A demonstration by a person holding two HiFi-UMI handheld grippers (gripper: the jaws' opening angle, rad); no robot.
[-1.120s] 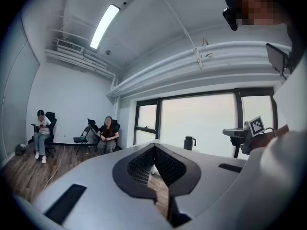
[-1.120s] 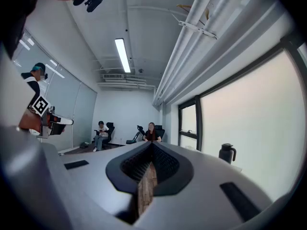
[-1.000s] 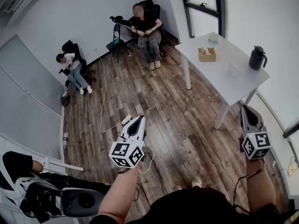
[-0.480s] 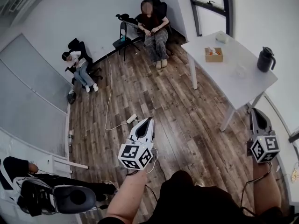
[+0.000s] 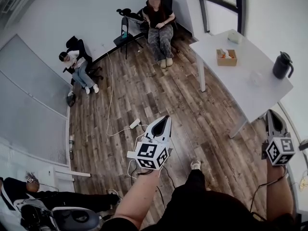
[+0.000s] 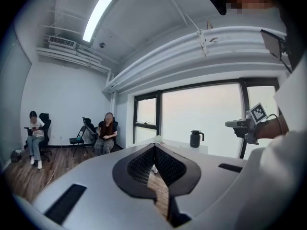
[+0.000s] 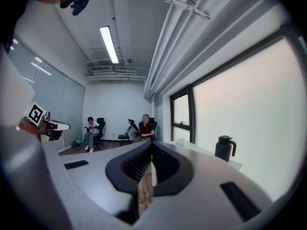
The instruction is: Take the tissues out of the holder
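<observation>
While left gripper (image 5: 165, 121) and right gripper (image 5: 271, 115) sat clenched, empty, I logged: approach step; holder (image 5: 226, 57) on table (image 5: 226, 83) well apart; next need, I judged: reaching it, jaws opened.

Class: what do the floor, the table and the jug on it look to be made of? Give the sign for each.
Floor: matt wood or wood-look laminate; plank seams and grain.
Table: smooth white board, perhaps laminate; even, grainless top.
Jug: dark, slightly shiny, metal or plastic; unclear which.
</observation>
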